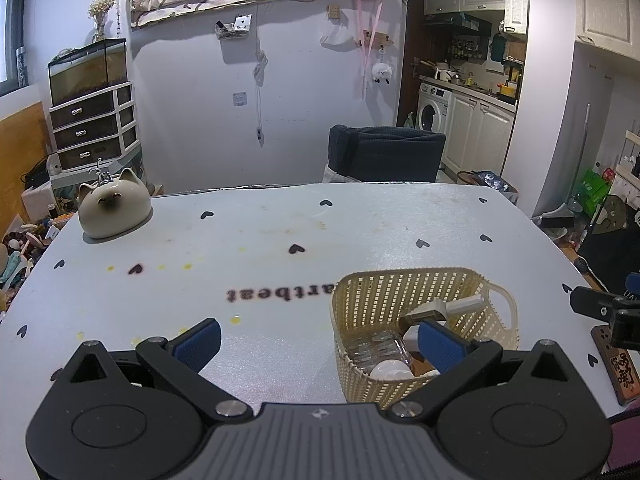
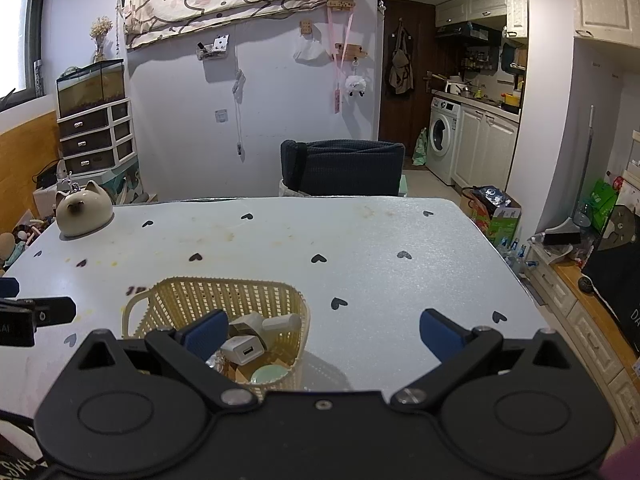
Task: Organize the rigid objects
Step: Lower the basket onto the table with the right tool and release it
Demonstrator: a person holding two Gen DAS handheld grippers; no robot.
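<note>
A cream woven basket (image 1: 424, 320) sits near the front edge of a pale surface (image 1: 280, 240) printed with small black hearts, holding the gathered items: a clear bottle (image 1: 380, 350) lying on its side, a white plug adapter (image 2: 244, 350), a pale green round lid (image 2: 269, 374) and other small pieces too jumbled to name. The left tongs (image 1: 320, 344) are spread wide with nothing between them, the right-hand pad just above the basket's contents. The right tongs (image 2: 324, 332) are likewise wide and empty, the left-hand pad over the basket's near rim. A cat-faced ceramic jar (image 1: 114, 206) stands well apart at the far left corner. A dark chair (image 2: 342, 168) stands beyond the far edge.
</note>
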